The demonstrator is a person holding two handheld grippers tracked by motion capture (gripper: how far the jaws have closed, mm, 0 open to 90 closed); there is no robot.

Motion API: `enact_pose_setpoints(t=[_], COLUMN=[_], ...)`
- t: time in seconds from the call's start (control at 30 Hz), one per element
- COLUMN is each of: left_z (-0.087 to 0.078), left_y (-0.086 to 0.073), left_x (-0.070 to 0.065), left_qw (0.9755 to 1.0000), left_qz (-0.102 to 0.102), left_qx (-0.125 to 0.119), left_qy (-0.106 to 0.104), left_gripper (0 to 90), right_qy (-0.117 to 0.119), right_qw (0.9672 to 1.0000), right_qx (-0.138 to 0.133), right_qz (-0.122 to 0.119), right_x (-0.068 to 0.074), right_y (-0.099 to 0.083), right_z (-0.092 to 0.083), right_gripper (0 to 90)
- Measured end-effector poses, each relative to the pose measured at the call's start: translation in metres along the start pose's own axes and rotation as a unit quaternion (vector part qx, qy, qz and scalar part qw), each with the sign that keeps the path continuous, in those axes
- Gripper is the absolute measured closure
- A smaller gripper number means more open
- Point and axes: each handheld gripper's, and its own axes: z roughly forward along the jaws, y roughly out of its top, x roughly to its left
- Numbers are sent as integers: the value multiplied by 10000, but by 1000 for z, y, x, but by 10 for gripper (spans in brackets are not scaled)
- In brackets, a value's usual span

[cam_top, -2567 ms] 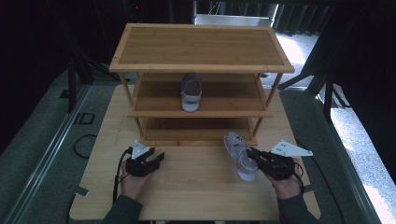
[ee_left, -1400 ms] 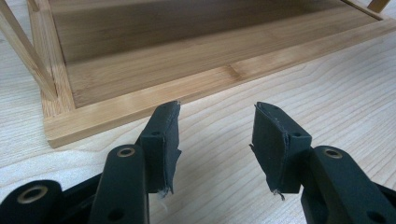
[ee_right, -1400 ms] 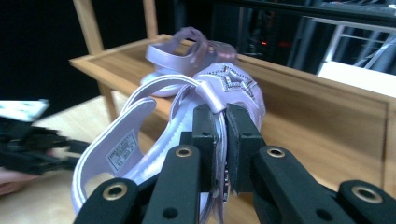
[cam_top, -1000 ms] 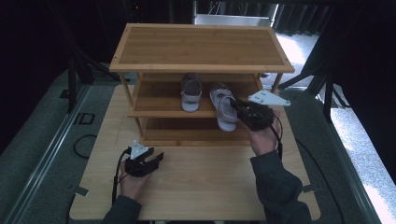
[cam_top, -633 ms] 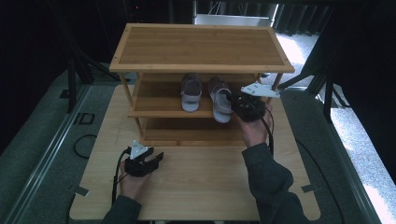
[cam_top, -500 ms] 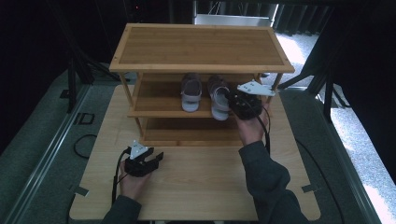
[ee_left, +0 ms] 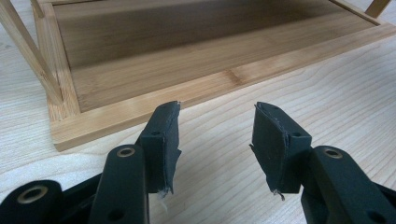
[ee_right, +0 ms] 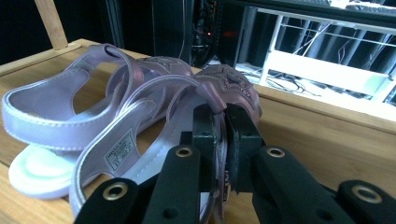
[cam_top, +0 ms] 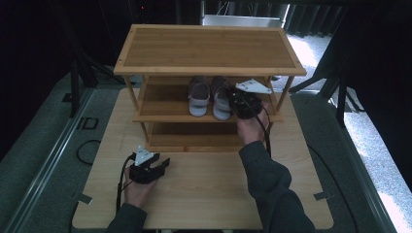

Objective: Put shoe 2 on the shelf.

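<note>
Nearest, the left gripper (cam_top: 164, 164) rests on the wooden table (cam_top: 204, 194), its jaws apart with nothing between them. Beyond it stands one bamboo rack (cam_top: 209, 48) of three shelves. On the middle shelf sit two sandals side by side. The right gripper (cam_top: 232, 103) has its jaws clamped on a strap of the right-hand sandal (ee_right: 140, 140), just beside the other sandal (ee_right: 60, 121). Both are pale lilac, with shiny straps, glittery toe pieces and white soles.

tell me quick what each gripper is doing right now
left gripper: open, holding nothing.
right gripper: shut on the right sandal strap.
</note>
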Motion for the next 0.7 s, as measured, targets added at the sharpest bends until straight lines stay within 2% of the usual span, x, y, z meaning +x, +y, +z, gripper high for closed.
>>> enact_pose_setpoints(t=[0.1, 0.17, 0.27, 0.37, 0.53, 0.67, 0.7], left_z=[-1, -2, -2, -2, -1, -1, -1], left_y=[0, 0, 0, 0, 0, 0, 0], left_x=[0, 1, 1, 1, 1, 1, 0], left_qw=[10000, 10000, 10000, 10000, 10000, 10000, 10000], left_qz=[-7, -6, -9, 1, -2, 3, 1], left_qx=[-22, -22, -30, -27, -19, -14, -17], left_qy=[-2, -5, -7, -9, -5, -6, -3], left_gripper=[519, 519, 519, 519, 519, 519, 519], right_qy=[-84, -118, -225, -309, -277, -423, -398], right_qw=[9999, 9998, 9996, 9994, 9995, 9988, 9988], right_qx=[84, 42, 50, 58, 110, 146, 155], right_qz=[2, -123, -175, -129, -103, -213, -220], right_x=[6, 6, 8, 9, 10, 16, 17], right_y=[2, 3, 4, 4, 5, 6, 7], right_z=[4, 7, 9, 11, 14, 17, 18], right_gripper=[832, 832, 832, 832, 828, 809, 793])
